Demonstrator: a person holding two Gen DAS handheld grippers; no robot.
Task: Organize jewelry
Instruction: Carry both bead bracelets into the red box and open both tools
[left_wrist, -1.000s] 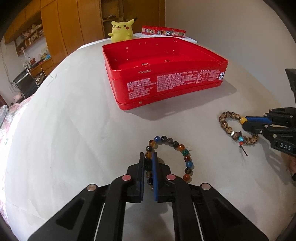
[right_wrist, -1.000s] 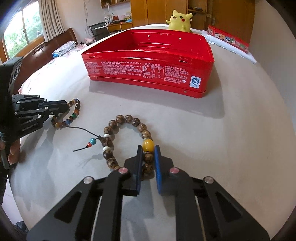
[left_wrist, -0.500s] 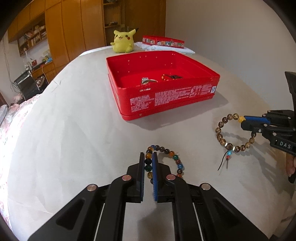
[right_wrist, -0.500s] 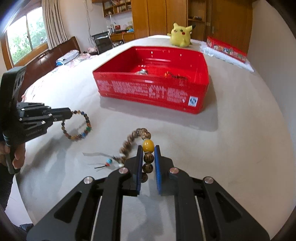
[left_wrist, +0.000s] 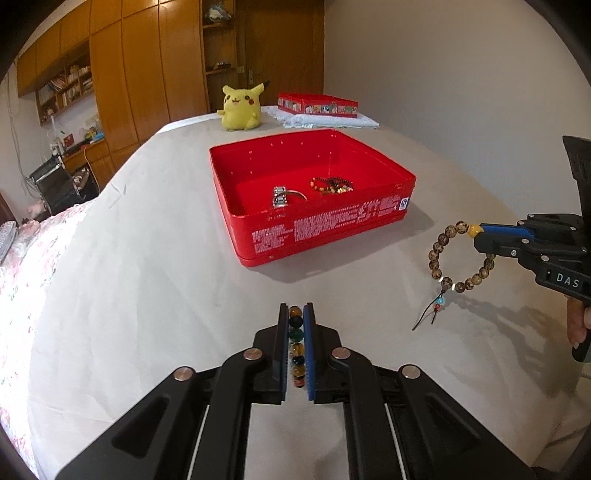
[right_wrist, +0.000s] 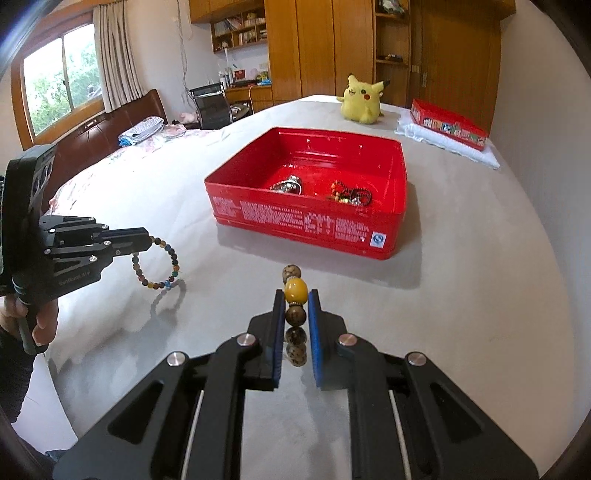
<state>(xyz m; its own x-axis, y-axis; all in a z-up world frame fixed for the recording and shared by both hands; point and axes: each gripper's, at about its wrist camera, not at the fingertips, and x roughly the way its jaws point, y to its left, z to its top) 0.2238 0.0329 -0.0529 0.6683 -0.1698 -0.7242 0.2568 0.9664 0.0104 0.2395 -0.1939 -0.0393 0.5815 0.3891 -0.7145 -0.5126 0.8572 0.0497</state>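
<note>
Multicoloured bead bracelet (left_wrist: 296, 345) clamped between the pads of the left gripper (left_wrist: 296, 317), lifted clear of the pale bed cover (left_wrist: 147, 295); seen from the right wrist as a loop (right_wrist: 162, 264) dangling from that gripper (right_wrist: 149, 242) above its own shadow. Brown wooden bracelet (right_wrist: 295, 325) with one large yellow bead pinched in the right gripper (right_wrist: 295, 295), hanging free in the left wrist view (left_wrist: 458, 262) with its knotted cord and small beads trailing below, also off the cover. Right gripper (left_wrist: 480, 236) clenched on it near the yellow bead. Ahead of both, open red tin (left_wrist: 325, 229) resting on the cover, holding a silver ring-like piece (left_wrist: 282, 195) and a dark red beaded strand (left_wrist: 332, 184). Beyond the tin, yellow plush toy (left_wrist: 240, 109); beside it, a smaller red box (left_wrist: 317, 105) on a folded white cloth (left_wrist: 332, 121).
</note>
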